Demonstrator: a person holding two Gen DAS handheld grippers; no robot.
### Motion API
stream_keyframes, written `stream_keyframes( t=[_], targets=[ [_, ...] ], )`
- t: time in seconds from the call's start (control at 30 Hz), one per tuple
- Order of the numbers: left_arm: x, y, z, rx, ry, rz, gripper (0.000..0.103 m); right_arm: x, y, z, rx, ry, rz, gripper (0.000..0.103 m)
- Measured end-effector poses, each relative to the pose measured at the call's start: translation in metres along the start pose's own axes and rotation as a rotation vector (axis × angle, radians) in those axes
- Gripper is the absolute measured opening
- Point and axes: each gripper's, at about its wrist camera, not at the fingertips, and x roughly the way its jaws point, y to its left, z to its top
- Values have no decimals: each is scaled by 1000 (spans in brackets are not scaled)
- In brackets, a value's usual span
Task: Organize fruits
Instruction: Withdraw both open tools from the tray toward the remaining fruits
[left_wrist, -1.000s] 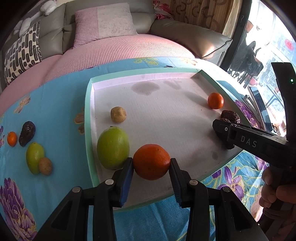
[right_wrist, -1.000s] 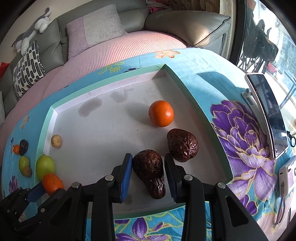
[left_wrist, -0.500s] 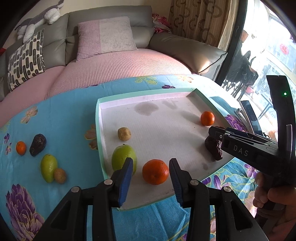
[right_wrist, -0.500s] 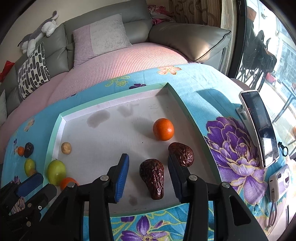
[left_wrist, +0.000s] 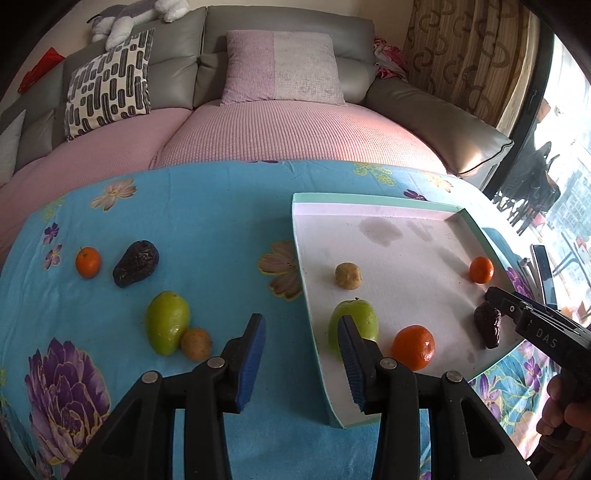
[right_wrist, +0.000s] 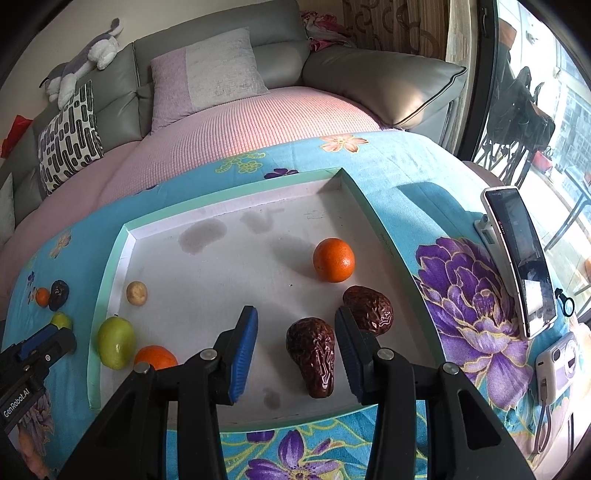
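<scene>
A grey sofa (left_wrist: 288, 44) with a pink cover and cushions curves behind the bench (left_wrist: 207, 221), whose blue floral cloth carries a shallow white tray (right_wrist: 110, 258) with a mint-green rim. All places here are given from that tray. Its middle floor is bare and stained grey near the far wall; its left wall stands between two groups of fruit. Inside, by the left wall, lie a green fruit (right_wrist: 115, 347), a large orange (right_wrist: 155, 357) just beside it at the near edge, and a small tan fruit (right_wrist: 136, 292) farther back. Toward the right wall sit a second orange (right_wrist: 333, 259) and two wrinkled dark brown dates (right_wrist: 312, 356), one oblong, one rounder. Outside the left wall, on open cloth, rest another green fruit (left_wrist: 167, 322) touching a tan fruit (left_wrist: 196, 343), a dark date (left_wrist: 136, 262) and a small orange (left_wrist: 88, 262), with free room around them. The left gripper (left_wrist: 302, 350) hovers over the tray's near-left wall, jaws wide apart and holding nothing. The right gripper (right_wrist: 293, 343) hangs over the near-right part, jaws spread, the oblong date lying between them and close to the right pad. A phone (right_wrist: 521, 258) on a stand and a small white device (right_wrist: 557, 365) sit on the cloth beyond the right wall, by a glazed door (right_wrist: 535, 92).
</scene>
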Motion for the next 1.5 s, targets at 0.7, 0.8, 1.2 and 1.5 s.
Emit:
stream_keyframes(
  t=[0.7, 0.8, 1.2, 1.5],
  targets=[
    [-3, 67, 0, -157, -11, 123, 44, -1, 35, -2, -94, -8, 47, 45],
    [-1, 66, 0, -153, 1, 136, 55, 1, 36, -2, -92, -4, 44, 51],
    [6, 75, -3, -176, 31, 247, 95, 8, 34, -3, -90, 1, 4, 76],
    [7, 78, -5, -178, 23, 285, 103, 10, 34, -4, -92, -7, 10, 90]
  ],
)
